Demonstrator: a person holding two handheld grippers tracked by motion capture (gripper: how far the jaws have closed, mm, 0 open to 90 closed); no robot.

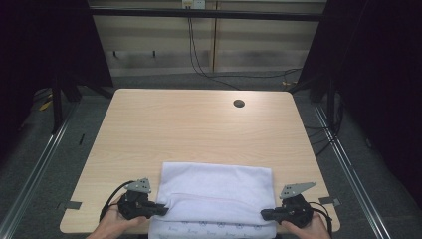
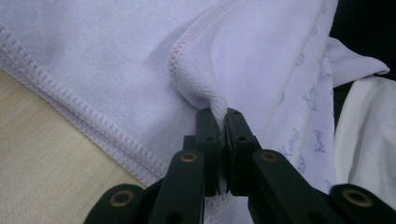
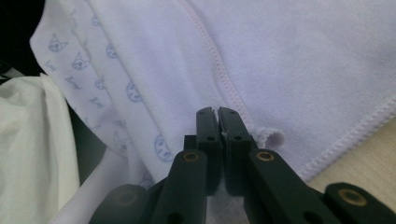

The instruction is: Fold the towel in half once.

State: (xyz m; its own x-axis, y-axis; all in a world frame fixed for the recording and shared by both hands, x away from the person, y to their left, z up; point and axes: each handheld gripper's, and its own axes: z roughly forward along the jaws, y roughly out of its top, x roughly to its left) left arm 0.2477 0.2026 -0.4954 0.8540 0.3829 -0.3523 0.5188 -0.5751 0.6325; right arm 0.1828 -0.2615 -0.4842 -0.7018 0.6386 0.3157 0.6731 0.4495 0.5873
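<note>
A white towel (image 1: 216,191) with pink stitched hems and a blue cat print on its underside lies folded at the near edge of the wooden table (image 1: 199,124). My left gripper (image 1: 161,210) is shut on the towel's near left corner; in the left gripper view a bunched fold of cloth (image 2: 205,88) rises from between the jaws of this gripper (image 2: 222,112). My right gripper (image 1: 264,215) is shut on the near right corner, and in the right gripper view the hemmed edge (image 3: 219,70) runs into the closed tips of that gripper (image 3: 217,111). The printed layer (image 3: 116,88) hangs over the table's front edge.
A round cable hole (image 1: 239,103) sits at the table's far right. Cables (image 1: 199,59) trail on the floor beyond the far edge. Metal rails (image 1: 40,159) run along both sides. White fabric (image 3: 32,154) of the person's clothing shows below the table edge.
</note>
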